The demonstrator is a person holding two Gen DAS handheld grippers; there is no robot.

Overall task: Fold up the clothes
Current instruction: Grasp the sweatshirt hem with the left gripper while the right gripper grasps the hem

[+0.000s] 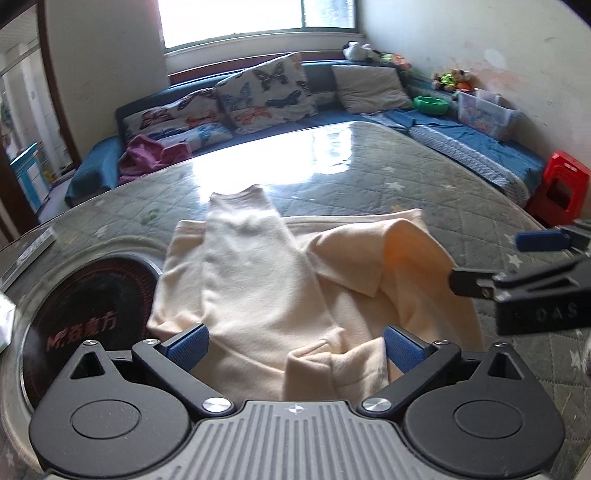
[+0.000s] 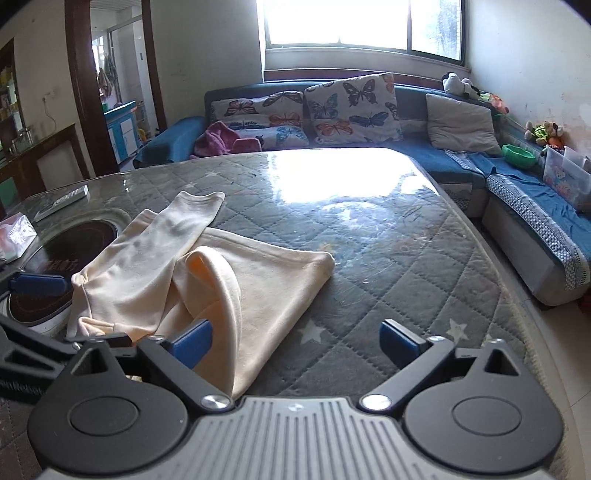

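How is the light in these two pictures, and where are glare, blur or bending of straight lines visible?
Left wrist view: the window is blown out white, its glare washes the glossy table, and the cream garment looks slightly soft. Right wrist view: the same window is overexposed, a bright reflection lies on the table, and the fisheye bends the table edge and door frame.

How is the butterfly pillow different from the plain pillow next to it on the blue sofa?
The butterfly pillow is white with colourful butterflies printed all over, while the plain pillow is one greyish-beige colour with no pattern. The butterfly pillow sits under the window, near the middle of the sofa; the plain pillow sits further right, toward the corner. Both are square-ish cushions leaning against the sofa's back.
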